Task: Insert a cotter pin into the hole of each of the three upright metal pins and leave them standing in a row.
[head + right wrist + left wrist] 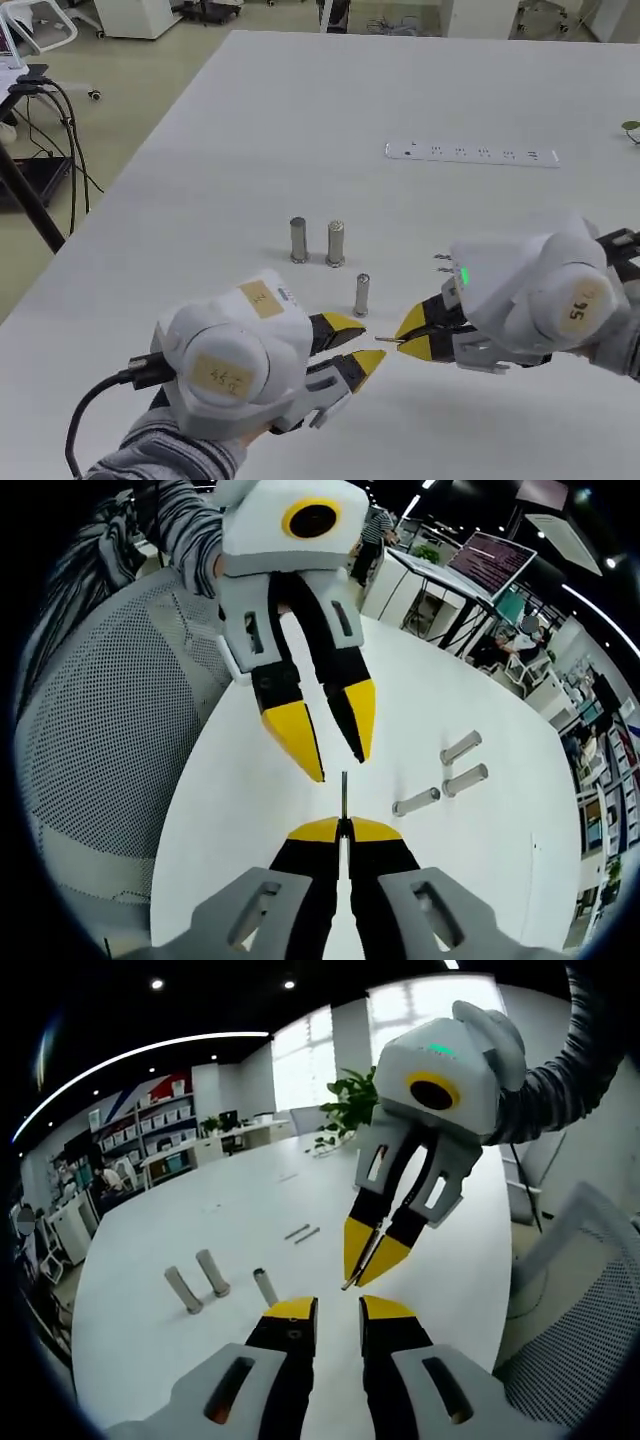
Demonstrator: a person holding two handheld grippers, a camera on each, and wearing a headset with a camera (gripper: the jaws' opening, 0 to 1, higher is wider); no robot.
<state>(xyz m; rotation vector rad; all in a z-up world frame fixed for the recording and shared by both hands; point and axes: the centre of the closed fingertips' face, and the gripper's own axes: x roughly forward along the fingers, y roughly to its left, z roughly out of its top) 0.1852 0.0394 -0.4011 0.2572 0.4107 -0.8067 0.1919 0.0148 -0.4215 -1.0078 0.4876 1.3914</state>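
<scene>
The right gripper (pixel 342 828) has its fingers clamped on a cotter pin (pixel 344 792), which points toward the left gripper (pixel 357 342); the left gripper's fingers stand apart; three metal pins (pixel 336 243) stand upright on the surface (pixel 300 130) just beyond, one nearer the grippers.

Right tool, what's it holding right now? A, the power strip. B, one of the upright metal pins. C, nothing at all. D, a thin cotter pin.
D: the right tool is shut on a thin cotter pin that sticks out past its yellow tips, while the nearest metal pin stands free on the table.
</scene>
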